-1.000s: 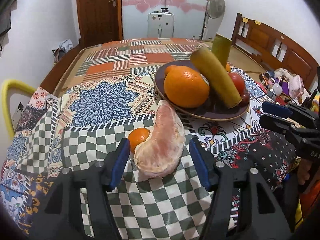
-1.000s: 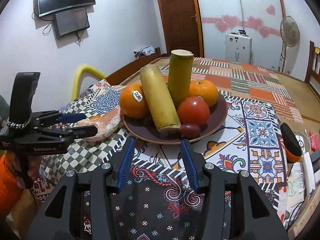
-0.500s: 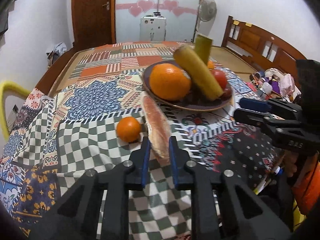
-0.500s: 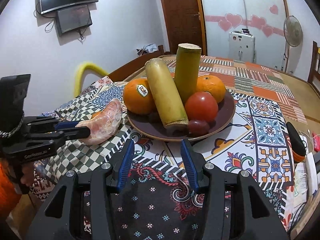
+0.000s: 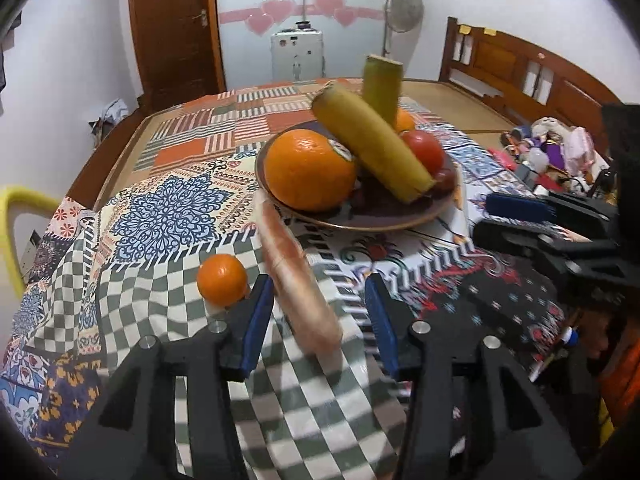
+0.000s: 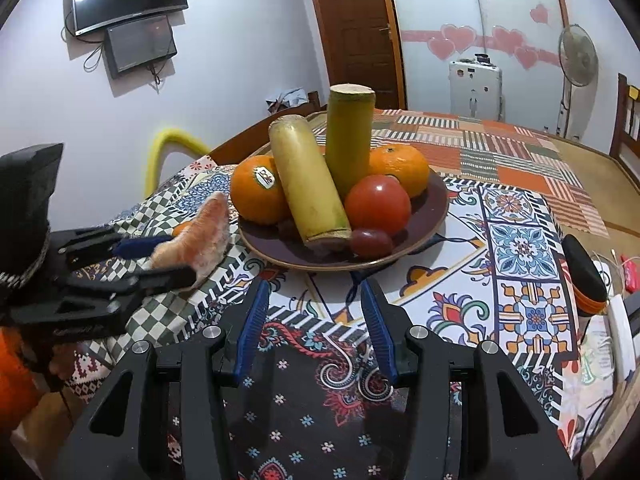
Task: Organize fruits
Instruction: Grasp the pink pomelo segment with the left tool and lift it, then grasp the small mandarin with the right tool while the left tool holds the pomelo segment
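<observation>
- Pink pomelo segment [image 5: 298,276] is lying between the left gripper [image 5: 318,310] jaws, which have just been opening; no pad is pressing it.
- It is resting beside the plate [image 5: 400,222], near a mandarin [image 5: 222,279].
- The right gripper [image 6: 314,312] is hovering, jaws spread and empty.

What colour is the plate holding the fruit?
Dark purple-brown, with a thin lighter rim. The plate shows best in the right wrist view.
</observation>
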Demonstrator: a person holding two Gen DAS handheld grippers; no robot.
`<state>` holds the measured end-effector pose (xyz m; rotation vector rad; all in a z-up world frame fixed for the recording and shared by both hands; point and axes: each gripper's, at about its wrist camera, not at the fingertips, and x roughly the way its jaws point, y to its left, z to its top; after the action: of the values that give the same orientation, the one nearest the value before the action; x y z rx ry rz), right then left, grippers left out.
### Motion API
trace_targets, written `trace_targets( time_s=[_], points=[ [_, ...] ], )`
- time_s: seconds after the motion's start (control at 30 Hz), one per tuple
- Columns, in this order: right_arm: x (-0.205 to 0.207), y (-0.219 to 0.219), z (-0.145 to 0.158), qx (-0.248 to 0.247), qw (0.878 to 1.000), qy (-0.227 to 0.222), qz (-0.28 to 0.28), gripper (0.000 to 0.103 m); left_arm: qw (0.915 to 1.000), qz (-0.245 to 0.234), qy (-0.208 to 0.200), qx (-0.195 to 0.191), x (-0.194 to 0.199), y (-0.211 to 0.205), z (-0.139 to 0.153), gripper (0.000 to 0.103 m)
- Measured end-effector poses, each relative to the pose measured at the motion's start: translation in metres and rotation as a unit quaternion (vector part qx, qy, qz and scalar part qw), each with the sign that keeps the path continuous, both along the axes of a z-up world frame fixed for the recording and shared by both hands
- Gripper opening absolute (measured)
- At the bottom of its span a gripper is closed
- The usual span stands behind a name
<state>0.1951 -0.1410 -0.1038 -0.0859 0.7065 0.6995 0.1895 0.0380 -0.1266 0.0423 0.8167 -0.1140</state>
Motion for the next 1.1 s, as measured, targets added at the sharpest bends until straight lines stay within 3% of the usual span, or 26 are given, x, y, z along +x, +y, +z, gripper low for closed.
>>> trace_targets(
  time_s=[0.4,0.57,0.83,1.1],
  points=[
    [0.001,-0.002,-0.005,-0.001,1.0,-0.001,-0.002,0.045,0.9992,0.006,0.001,0.04,0.023,-0.006,-0.013,0.047],
    [-0.002,-0.003,-0.006,-0.001,1.0,-0.001,0.0,0.045,0.9978,0.03,-0.003,0.06,0.024,-0.003,-0.021,0.031],
    [-0.004,-0.003,0.0,-0.002,1.0,-0.006,-0.002,0.045,0.9992,0.021,-0.005,0.033,0.011,0.003,-0.017,0.028],
    [-0.011,0.017,0.011,0.0,1.0,-0.01,0.019,0.045,0.998,0.025,-0.053,0.026,-0.034,0.016,0.018,0.028]
  ],
)
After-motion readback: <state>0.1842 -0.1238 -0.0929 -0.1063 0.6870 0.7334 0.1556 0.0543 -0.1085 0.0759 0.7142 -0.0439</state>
